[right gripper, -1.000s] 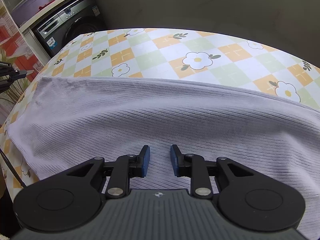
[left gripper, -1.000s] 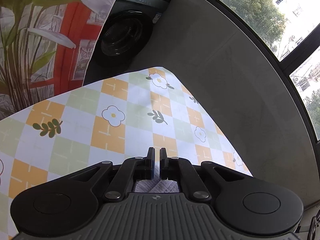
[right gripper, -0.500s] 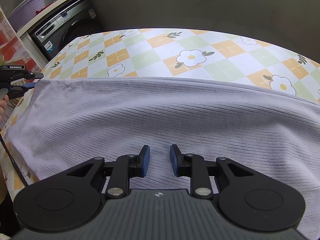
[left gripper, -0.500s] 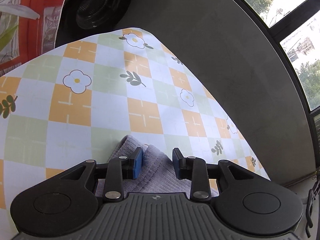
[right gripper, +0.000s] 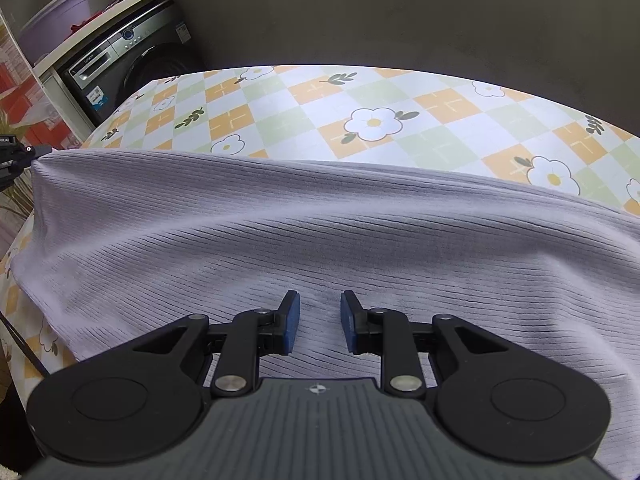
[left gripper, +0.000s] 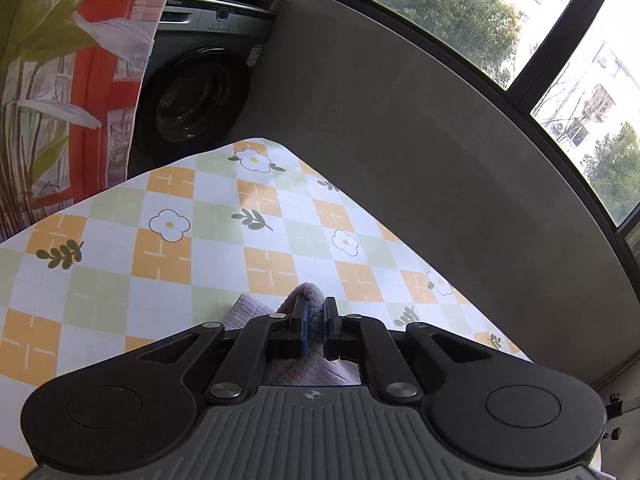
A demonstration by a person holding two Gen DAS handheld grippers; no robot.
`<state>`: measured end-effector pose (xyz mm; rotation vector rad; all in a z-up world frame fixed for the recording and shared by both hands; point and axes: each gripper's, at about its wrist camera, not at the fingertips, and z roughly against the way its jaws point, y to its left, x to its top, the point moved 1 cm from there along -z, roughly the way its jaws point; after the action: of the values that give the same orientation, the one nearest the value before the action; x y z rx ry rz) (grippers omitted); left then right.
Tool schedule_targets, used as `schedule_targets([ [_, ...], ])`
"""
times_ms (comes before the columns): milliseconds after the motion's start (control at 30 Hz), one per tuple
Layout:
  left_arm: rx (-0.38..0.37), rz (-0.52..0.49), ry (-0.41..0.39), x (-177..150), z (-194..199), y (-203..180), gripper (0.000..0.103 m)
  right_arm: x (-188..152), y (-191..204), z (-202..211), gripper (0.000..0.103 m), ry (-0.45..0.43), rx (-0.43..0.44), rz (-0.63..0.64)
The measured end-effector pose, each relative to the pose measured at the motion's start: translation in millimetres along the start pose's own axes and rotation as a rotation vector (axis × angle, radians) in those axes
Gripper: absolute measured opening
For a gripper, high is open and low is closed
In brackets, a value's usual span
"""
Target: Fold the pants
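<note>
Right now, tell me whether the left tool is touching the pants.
Touching. The left wrist view shows the left tool closing with a bunched fold of the pants pinched between its pads.

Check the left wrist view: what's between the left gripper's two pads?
A bunched fold of the lavender pants sits pinched in the left gripper, whose jaws are closing on it. Only the left wrist view shows this up close.

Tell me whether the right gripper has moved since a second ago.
No. The right gripper hangs over the same spot of the pants, and the tablecloth flowers sit about where they were.
</note>
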<state>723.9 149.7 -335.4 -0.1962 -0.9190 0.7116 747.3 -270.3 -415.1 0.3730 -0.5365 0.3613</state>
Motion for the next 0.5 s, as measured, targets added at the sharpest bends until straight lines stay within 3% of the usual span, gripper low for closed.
schedule_targets([
  [100,-0.013,0.065,-0.072,3,32,-6,0.007,2,0,2,0.025,-0.013,0.004,0.002],
  [200,-0.012,0.070,-0.103,7,44,-9,0.007,6,2,-3,0.025,-0.012,0.012,0.007],
  [500,0.108,0.056,-0.040,16,-21,3,0.007,11,5,-20,0.025,0.004,0.006,-0.007],
])
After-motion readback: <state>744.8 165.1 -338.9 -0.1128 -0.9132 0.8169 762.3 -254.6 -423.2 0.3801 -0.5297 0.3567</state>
